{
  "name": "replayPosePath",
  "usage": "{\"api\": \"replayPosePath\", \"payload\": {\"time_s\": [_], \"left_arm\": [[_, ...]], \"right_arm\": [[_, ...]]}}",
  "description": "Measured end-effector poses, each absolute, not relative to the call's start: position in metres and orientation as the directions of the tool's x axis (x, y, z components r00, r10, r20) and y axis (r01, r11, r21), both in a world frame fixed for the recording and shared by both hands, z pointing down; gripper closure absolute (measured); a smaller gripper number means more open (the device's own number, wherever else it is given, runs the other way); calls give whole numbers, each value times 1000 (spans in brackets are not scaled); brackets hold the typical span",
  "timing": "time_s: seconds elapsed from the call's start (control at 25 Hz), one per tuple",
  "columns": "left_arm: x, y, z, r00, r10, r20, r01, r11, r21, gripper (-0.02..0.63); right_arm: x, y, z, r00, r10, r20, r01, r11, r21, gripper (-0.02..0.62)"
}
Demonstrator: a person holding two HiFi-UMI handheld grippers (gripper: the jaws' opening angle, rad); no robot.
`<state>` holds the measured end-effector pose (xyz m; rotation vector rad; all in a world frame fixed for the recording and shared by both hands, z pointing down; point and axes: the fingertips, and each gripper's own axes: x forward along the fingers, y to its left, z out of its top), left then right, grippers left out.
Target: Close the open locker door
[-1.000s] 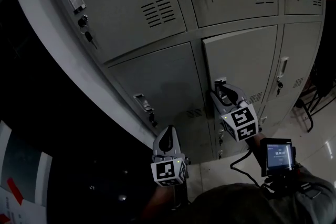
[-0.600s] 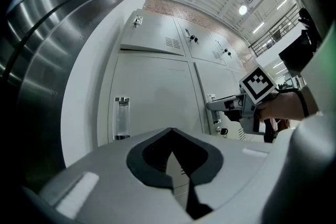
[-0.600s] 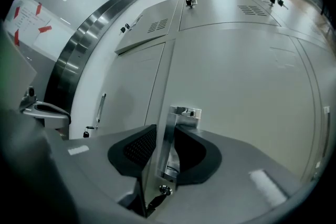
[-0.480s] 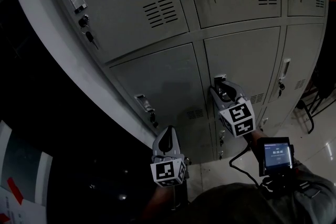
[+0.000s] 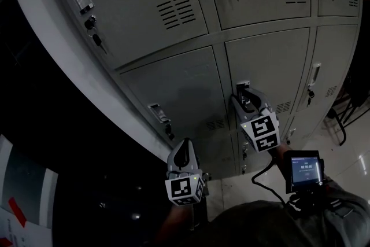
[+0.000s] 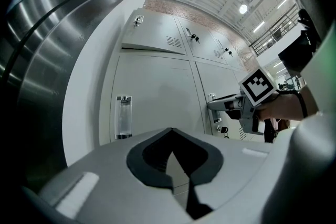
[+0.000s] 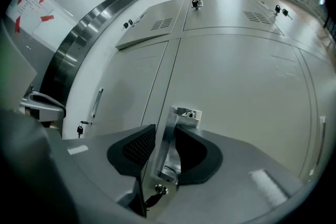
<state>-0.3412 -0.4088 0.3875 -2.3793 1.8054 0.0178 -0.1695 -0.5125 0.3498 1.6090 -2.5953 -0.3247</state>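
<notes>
The grey locker door (image 5: 272,66) in the middle column lies flush with its neighbours. My right gripper (image 5: 243,93) is at the door's metal handle (image 5: 241,85). In the right gripper view the handle (image 7: 174,131) stands between the two pads, touching both, while the jaws are opening slightly. A key (image 7: 154,198) hangs in the lock just below. My left gripper (image 5: 185,145) hangs low in front of the neighbouring door, touching nothing. Its jaws (image 6: 172,150) are shut and empty.
Other closed lockers with keys surround the door. The left neighbour has a handle (image 5: 156,112). A curved white wall (image 5: 34,20) runs along the left, with dark space beyond it. A small screen device (image 5: 305,172) sits on the right forearm. Pale floor tiles (image 5: 347,153) lie at the lower right.
The locker door's left edge stood slightly proud a second ago and now sits flush. My right gripper went in with the handle. The left gripper stayed put.
</notes>
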Motion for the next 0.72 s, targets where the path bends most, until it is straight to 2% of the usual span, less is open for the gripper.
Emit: {"api": "replayPosePath", "payload": {"time_s": [0.72], "left_arm": [[-334, -405, 391, 296, -950, -97, -953, -287, -102, 604]], "right_arm": [[-157, -507, 358, -415, -910, -22, -892, 402, 206, 466]]}}
